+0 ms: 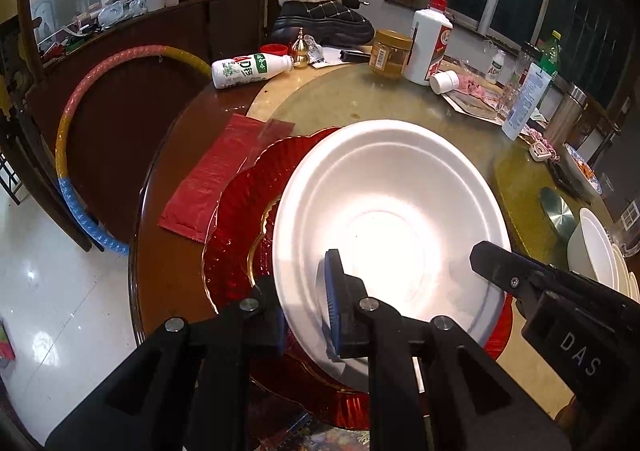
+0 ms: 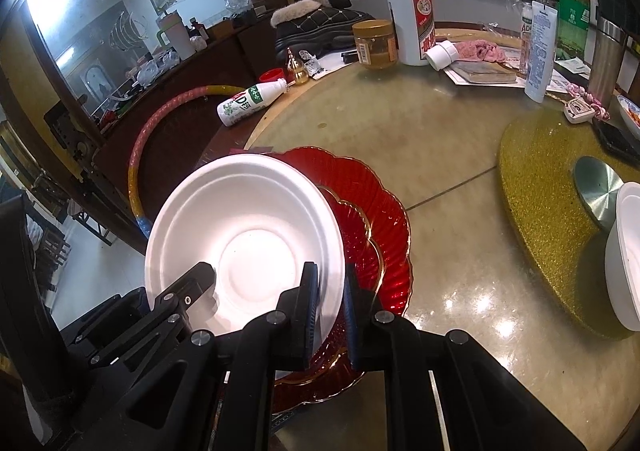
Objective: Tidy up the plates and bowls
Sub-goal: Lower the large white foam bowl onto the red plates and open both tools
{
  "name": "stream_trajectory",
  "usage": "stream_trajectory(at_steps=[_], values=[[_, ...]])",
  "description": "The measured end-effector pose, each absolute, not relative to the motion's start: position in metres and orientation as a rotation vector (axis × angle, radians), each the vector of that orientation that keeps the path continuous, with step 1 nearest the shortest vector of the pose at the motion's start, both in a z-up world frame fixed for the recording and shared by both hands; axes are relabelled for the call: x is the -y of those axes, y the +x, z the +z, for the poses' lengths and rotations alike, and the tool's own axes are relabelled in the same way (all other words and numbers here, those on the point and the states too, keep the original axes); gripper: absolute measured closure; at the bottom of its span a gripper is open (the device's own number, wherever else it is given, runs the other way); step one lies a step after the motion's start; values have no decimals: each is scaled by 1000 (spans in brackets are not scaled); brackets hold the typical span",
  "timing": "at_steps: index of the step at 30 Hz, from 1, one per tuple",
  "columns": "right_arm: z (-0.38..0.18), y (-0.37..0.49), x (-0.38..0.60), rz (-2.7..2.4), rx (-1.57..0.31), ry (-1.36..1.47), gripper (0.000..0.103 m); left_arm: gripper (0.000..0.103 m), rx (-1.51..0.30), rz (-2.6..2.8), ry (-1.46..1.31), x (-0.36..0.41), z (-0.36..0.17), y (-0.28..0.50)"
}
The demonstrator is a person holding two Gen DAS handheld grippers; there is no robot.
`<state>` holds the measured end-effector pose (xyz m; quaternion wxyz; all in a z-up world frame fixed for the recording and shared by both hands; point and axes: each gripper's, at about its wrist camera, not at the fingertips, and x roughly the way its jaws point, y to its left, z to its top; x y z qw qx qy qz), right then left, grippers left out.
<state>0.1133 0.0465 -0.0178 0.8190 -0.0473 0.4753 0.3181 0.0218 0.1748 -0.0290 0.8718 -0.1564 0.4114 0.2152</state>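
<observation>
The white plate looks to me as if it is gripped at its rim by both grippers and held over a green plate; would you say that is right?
Nearly: the white plate is gripped at its rim by the left gripper and the right gripper, but the plate beneath it is red, not green, as the right wrist view shows.

The plate is plain white. Beneath it, the ribbed glass dish is deep red with a gold rim. Beside the plate lies a glittery gold mat; the hoop behind is pink, yellow and blue.
</observation>
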Motion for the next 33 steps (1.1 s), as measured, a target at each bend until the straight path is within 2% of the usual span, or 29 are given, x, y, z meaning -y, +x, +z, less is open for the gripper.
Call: stream_trajectory(at_steps=[22, 27, 29, 33], values=[[-21, 108, -52, 663, -1001, -156, 88, 89, -860, 458, -329, -172, -29, 20], [-20, 107, -51, 676, -996, -145, 83, 83, -847, 448, -337, -172, -26, 19], [-19, 106, -51, 684, -993, -145, 72, 78, -843, 447, -336, -171, -25, 18], [-17, 102, -51, 674, -971, -166, 66, 68, -833, 451, -345, -171, -22, 16]])
